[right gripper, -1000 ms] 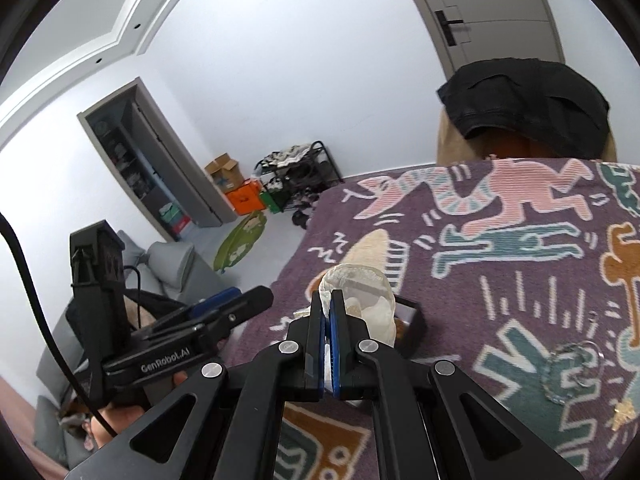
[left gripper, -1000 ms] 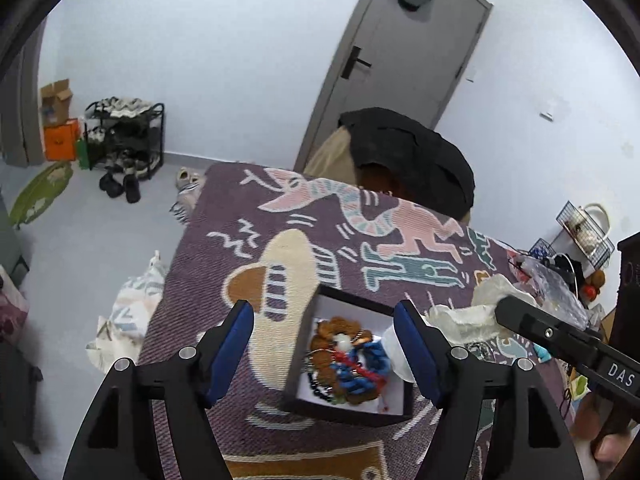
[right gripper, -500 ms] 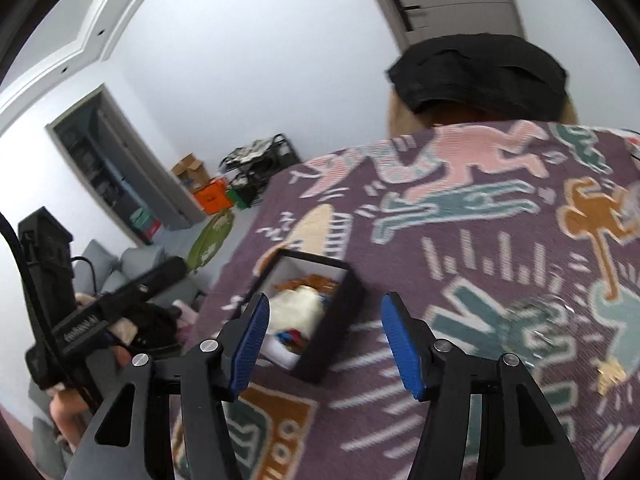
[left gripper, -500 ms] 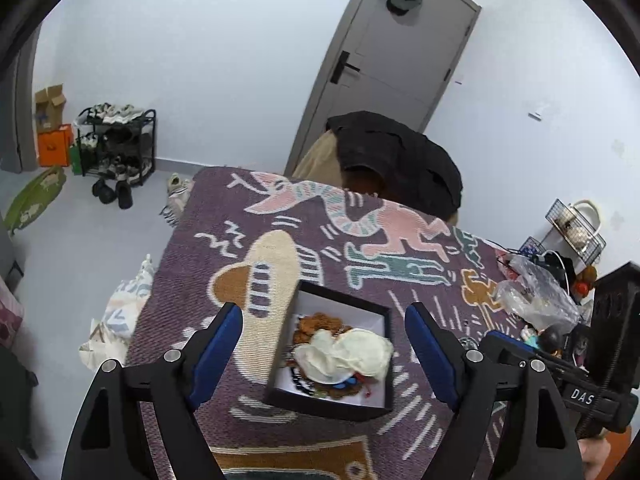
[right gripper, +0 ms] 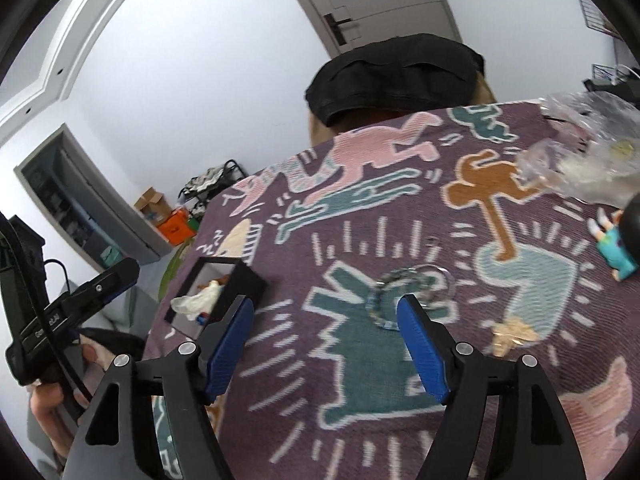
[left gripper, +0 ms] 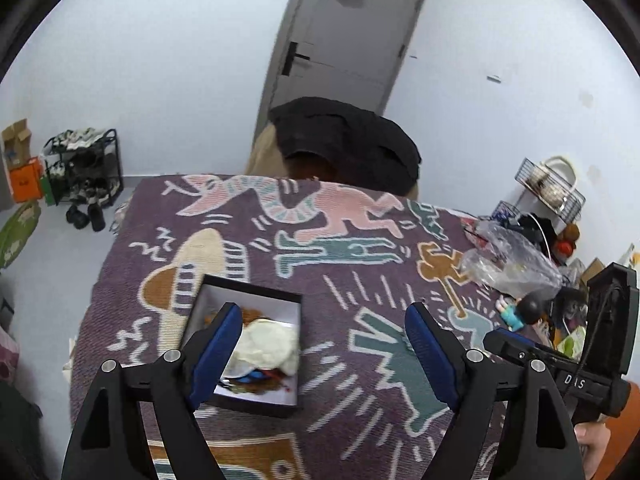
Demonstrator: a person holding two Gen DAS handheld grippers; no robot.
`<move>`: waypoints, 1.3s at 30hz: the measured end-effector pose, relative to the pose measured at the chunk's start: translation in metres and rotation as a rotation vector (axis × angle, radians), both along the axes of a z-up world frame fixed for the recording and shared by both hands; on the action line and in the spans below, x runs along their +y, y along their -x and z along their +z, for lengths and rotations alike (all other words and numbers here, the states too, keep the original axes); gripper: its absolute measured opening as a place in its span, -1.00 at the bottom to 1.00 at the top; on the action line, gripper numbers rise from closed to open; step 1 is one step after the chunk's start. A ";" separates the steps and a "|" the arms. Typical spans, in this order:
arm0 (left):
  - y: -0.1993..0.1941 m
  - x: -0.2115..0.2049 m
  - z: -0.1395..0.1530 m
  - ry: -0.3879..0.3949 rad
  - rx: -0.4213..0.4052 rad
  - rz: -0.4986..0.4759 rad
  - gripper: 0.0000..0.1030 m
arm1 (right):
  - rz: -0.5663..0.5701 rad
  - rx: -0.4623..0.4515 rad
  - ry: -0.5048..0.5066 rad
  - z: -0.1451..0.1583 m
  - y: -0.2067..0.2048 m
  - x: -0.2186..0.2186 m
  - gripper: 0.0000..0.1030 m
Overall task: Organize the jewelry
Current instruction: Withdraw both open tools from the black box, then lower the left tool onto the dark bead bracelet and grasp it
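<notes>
While right gripper (right gripper: 324, 344) jaws were opening, empty, above clear beaded bracelet (right gripper: 404, 292) mid-table, likely next pick, left gripper (left gripper: 320, 344) hung wide, empty. Black square jewelry box (left gripper: 256, 344) near table's left edge held white cloth pouch (left gripper: 268, 344) over beads.

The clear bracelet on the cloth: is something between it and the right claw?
Nothing visible. The clear bracelet lies on the patterned cloth just ahead of the right claw, whose jaws are opening and empty.
</notes>
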State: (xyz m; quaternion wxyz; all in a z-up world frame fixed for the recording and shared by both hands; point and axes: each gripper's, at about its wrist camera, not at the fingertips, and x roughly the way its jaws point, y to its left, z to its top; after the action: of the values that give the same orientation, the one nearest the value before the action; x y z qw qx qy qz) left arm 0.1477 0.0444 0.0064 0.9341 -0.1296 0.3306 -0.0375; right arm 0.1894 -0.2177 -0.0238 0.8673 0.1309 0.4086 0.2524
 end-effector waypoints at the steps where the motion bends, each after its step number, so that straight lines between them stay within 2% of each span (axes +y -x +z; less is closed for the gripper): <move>1: -0.002 -0.007 0.000 -0.007 0.002 -0.012 0.63 | -0.010 0.004 -0.002 -0.001 0.000 -0.006 0.45; 11: -0.023 -0.054 -0.011 -0.045 0.046 -0.084 0.63 | -0.111 0.041 -0.006 -0.019 -0.012 -0.068 0.45; 17: -0.037 -0.075 -0.019 -0.049 0.074 -0.119 0.63 | -0.145 0.074 0.002 -0.035 -0.017 -0.088 0.45; 23: -0.056 -0.097 -0.040 -0.049 0.128 -0.149 0.61 | -0.157 0.091 0.041 -0.052 -0.019 -0.096 0.45; 26: -0.065 -0.107 -0.052 -0.056 0.164 -0.165 0.42 | -0.155 0.095 0.081 -0.060 -0.020 -0.094 0.44; 28: -0.072 -0.112 -0.062 -0.062 0.192 -0.169 0.23 | -0.155 0.092 0.112 -0.065 -0.020 -0.092 0.44; 34: -0.089 -0.119 -0.090 -0.044 0.265 -0.183 -0.05 | -0.157 0.096 0.186 -0.073 -0.023 -0.087 0.44; 39: -0.099 -0.129 -0.104 -0.038 0.303 -0.198 -0.09 | -0.156 0.106 0.265 -0.080 -0.025 -0.081 0.44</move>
State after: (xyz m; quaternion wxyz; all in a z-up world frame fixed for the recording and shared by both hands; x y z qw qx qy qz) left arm 0.2464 -0.0845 -0.0976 0.8676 -0.0828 0.4794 -0.1031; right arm 0.2148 -0.2983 -0.1038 0.8711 0.0599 0.4722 0.1210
